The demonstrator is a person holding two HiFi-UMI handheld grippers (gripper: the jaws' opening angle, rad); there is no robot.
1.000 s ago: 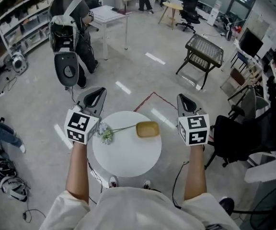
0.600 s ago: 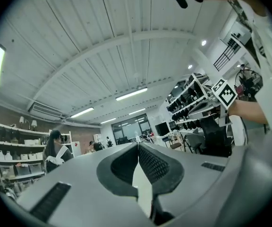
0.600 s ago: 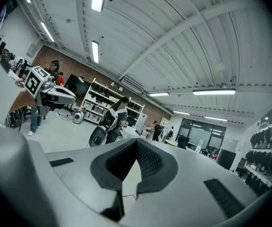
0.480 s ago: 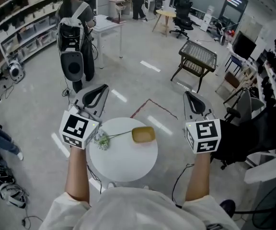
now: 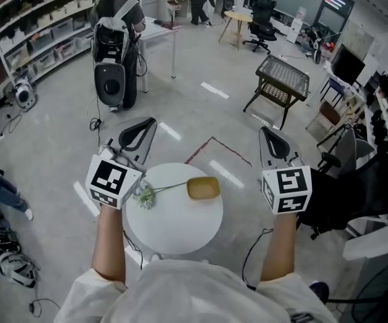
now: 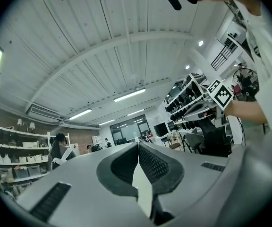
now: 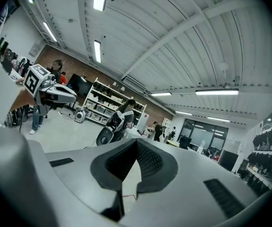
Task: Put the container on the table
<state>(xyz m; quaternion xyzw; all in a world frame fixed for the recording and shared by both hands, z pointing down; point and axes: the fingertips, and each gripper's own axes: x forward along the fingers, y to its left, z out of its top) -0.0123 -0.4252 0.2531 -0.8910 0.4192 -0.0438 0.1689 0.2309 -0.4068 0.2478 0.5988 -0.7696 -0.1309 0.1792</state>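
On the table sits the container, flower just beside it. Left gripper & right gripper held either side, jaws pressed together, nothing betw. them.

A round white bench is seen on a grey floor. A shallow yellow container is set on it. Left of the container a flower sprig is laid, its stem pointed at the container's left edge.
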